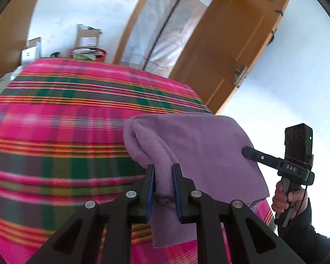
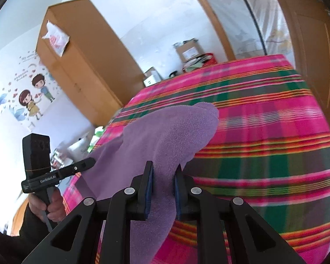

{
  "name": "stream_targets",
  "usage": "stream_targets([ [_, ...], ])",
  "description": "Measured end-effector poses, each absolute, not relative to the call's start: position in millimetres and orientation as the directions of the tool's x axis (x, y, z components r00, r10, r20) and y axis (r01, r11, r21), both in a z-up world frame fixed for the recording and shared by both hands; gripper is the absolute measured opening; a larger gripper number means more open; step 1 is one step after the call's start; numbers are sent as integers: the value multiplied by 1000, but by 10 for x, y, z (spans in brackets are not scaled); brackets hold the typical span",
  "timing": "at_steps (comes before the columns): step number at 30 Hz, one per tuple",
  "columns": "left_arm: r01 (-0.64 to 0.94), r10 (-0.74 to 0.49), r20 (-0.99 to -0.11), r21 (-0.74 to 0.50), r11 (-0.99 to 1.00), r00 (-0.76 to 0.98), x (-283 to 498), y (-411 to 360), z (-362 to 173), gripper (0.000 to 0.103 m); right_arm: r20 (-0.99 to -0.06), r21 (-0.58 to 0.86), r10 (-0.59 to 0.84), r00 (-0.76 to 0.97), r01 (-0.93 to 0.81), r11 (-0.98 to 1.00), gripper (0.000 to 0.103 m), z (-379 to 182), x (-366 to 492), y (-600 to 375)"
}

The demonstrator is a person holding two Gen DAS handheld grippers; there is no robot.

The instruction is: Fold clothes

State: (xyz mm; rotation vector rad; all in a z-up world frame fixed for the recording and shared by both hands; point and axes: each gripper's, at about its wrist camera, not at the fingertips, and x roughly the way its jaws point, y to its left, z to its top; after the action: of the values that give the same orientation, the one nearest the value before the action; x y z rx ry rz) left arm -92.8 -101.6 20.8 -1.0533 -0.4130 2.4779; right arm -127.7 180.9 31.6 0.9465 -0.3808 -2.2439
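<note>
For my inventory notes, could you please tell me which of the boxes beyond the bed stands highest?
The brown cardboard box, perched on a red container. The white box to its left stands lower.

The cloth (image 1: 195, 145) is hanging above the bed (image 1: 66, 114), near its edge; boxes (image 1: 87, 37) are standing behind the bed, a wardrobe (image 2: 81, 66) beside it.

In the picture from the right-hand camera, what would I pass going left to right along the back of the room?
Cartoon couple sticker on the wall → tall wooden wardrobe → cardboard box → open wooden door.
</note>
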Motion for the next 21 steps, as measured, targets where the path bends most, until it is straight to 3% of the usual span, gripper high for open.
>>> stream_targets([
  [13,-357,505,-624,-357,-863,-597,-1682,88,227,16,-557,413,-592,-583,424,-806,17,328,-1969,2753],
  [21,-379,528,-625,-367,-849,-575,-2123,391,161,16,-574,434,-572,-586,374,-819,18,186,-2567,3150],
])
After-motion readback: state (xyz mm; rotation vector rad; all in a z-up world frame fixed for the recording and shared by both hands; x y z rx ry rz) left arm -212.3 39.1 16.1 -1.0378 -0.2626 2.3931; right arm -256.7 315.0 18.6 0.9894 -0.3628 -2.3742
